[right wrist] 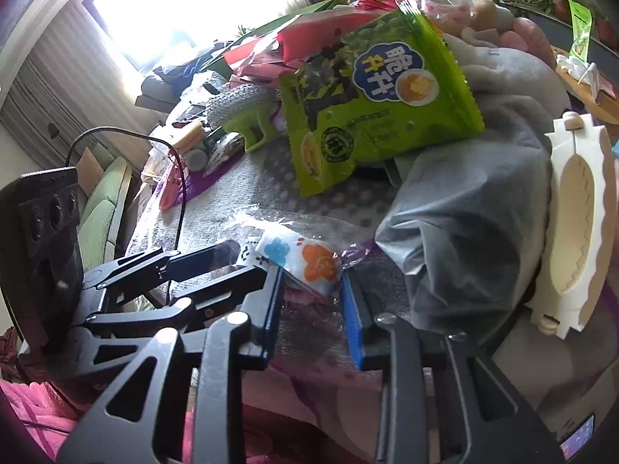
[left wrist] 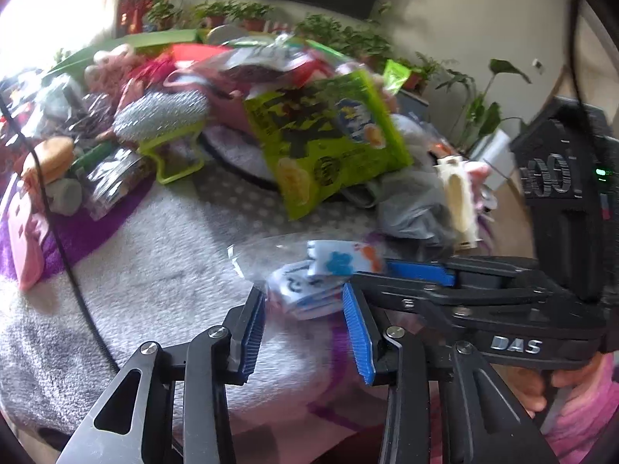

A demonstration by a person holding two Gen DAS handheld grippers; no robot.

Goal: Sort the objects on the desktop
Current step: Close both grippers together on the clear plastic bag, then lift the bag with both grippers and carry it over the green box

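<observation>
Both grippers, left (left wrist: 303, 319) and right (right wrist: 312, 311), jaws parted around one clear candy packet (right wrist: 298, 257), neither clamped, green snack bag (left wrist: 329, 135) behind on grey towel (left wrist: 154, 239).

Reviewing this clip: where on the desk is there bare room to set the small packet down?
The free patch is the grey towel, bordered by the purple cloth, the green snack bag and the clear packet between both grippers. Behind the bag and beside the cream mould it is crowded.

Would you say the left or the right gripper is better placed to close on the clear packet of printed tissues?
Probably left: the left gripper brackets the tissue packet squarely; the right gripper reaches only its end.
</observation>
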